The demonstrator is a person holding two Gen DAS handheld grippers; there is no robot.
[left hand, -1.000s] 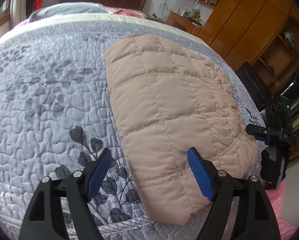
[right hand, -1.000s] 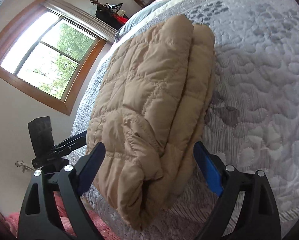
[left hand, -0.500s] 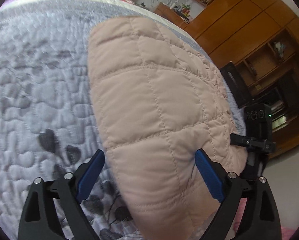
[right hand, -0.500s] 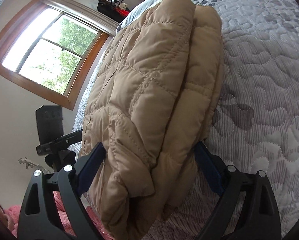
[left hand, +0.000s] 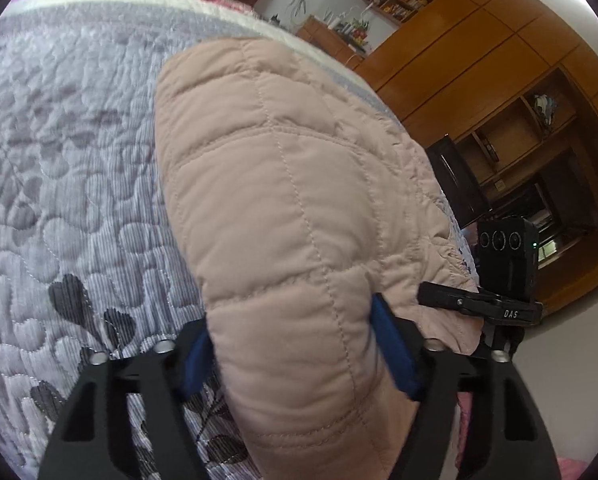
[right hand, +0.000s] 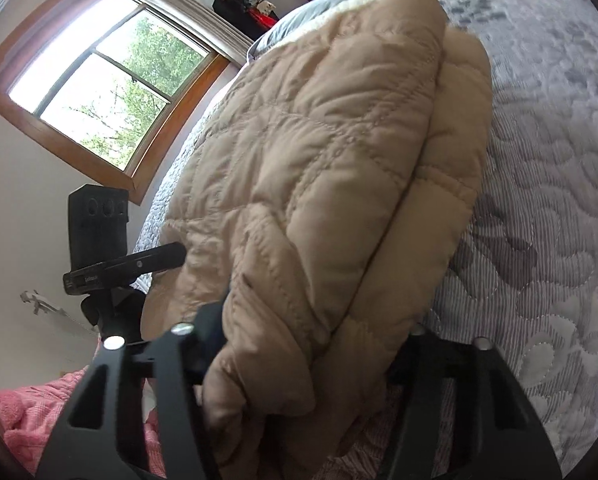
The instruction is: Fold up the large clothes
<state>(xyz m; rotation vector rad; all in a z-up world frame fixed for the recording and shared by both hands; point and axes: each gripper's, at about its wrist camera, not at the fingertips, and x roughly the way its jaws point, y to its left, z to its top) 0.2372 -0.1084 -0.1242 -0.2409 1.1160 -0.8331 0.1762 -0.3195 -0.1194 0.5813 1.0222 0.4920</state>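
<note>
Lying folded on the quilted grey bed (left hand: 79,184), the puffy beige jacket (left hand: 283,200) has its near end pinched: left claw (left hand: 295,344) at 6 o'clock, right claw (right hand: 311,364) likewise, both just closing onto it.

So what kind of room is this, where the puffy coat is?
Most likely a bedroom. The puffy coat lies on a bed with a grey quilted bedspread and a pillow at its far end. A wooden wardrobe stands on one side, a window on the other.
</note>
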